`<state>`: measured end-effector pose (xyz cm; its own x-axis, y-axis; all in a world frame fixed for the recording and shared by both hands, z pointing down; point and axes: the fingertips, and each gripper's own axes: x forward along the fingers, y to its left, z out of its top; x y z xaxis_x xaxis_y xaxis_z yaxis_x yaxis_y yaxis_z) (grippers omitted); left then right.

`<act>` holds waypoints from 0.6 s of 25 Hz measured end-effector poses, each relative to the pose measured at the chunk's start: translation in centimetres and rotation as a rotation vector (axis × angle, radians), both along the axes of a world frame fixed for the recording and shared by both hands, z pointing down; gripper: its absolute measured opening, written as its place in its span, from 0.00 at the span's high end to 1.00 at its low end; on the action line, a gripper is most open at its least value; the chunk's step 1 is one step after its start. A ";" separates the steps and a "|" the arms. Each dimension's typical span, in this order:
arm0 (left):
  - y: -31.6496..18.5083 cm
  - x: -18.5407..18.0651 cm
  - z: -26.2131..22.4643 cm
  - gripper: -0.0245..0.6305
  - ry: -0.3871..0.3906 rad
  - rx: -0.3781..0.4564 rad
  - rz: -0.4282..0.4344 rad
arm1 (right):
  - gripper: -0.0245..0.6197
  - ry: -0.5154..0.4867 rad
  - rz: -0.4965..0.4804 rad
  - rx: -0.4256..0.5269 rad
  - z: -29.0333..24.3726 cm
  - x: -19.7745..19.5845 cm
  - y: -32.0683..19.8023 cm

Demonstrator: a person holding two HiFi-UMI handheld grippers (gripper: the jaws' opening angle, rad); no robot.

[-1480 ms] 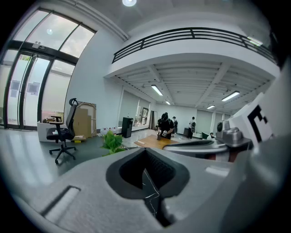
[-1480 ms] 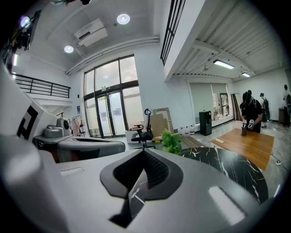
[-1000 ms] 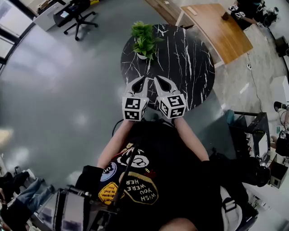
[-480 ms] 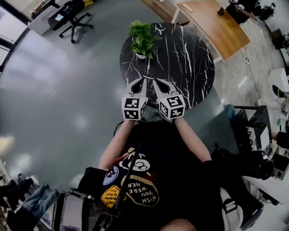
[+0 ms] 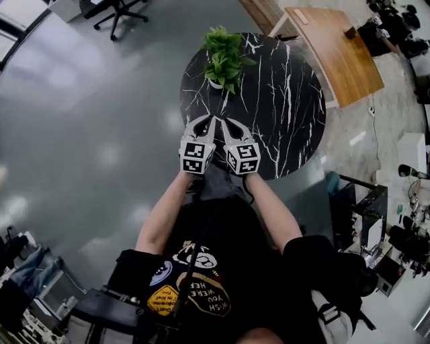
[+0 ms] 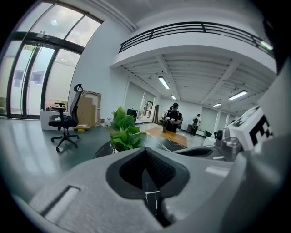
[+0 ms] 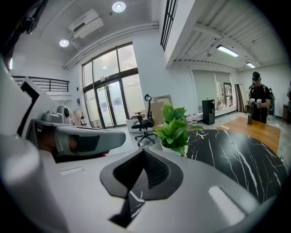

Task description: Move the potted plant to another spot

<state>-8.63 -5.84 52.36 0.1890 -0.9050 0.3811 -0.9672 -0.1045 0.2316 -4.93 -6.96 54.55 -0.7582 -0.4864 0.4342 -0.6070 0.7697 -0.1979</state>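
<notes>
— Where is the thing to be moved sitting?

— The leafy green potted plant [image 5: 223,59], in a small white pot, is standing upright close to the far left edge of the round black, white-veined surface [image 5: 289,101]. Nothing is touching it. Because it is sitting so near that edge, most of the surface is lying bare. I judge a new spot could be anywhere toward the middle or the right edge.

— And the grippers?

— The white left gripper [image 5: 211,121] and the white right gripper [image 5: 225,123] are hovering side by side above the near edge. Both are pointing at the pot and stopping short of it. Each gripper's own view is showing its jaws pressed together with nothing between them, and the plant is lying straight ahead past the tips.

— Why pressed together?

— I am guessing no grasp is being attempted yet. The jaws are going to need to spread before either can take the pot's rim or wall.

— Why are both aiming at it?

— Probably so either one can take it. I cannot tell which will.

— Is anything crowding the move?

— Nothing on the surface. A long pale wooden table [image 5: 332,47] is standing just beyond the far right edge. A black office chair [image 5: 114,8] is sitting well apart on the grey floor [image 5: 80,134].
</notes>
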 end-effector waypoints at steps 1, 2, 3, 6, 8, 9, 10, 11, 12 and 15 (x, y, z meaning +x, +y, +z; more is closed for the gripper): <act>-0.9 -0.3 1.0 0.96 -0.006 -0.012 -0.020 | 0.96 0.012 -0.008 0.003 1.2 -0.2 -1.1; -1.8 -0.6 2.0 0.96 -0.006 -0.026 -0.039 | 0.96 0.026 -0.021 0.002 2.4 -0.4 -2.2; -2.7 -0.9 3.0 0.96 0.000 -0.041 -0.055 | 0.96 0.040 -0.037 -0.003 3.7 -0.5 -3.3; -5.0 -1.1 5.8 0.96 0.021 -0.079 -0.079 | 0.88 0.073 -0.095 -0.042 7.9 -0.8 -6.0; -6.3 -1.8 7.6 0.96 0.009 -0.101 -0.095 | 0.81 0.088 -0.111 -0.062 10.6 -1.0 -7.7; -6.7 -2.3 8.5 0.96 0.000 -0.112 -0.104 | 0.75 0.095 -0.109 -0.063 11.9 -1.1 -8.5; -7.1 -2.7 9.2 0.96 -0.006 -0.121 -0.113 | 0.69 0.102 -0.100 -0.057 13.1 -1.3 -9.4; -7.3 -3.2 9.9 0.96 -0.008 -0.127 -0.120 | 0.61 0.109 -0.087 -0.042 14.3 -1.6 -10.4; -7.6 -3.6 10.4 0.96 -0.004 -0.129 -0.128 | 0.54 0.113 -0.072 -0.021 15.3 -1.9 -11.4; -7.3 -4.7 11.8 0.96 0.022 -0.136 -0.147 | 0.33 0.101 -0.056 0.036 17.0 -3.5 -14.0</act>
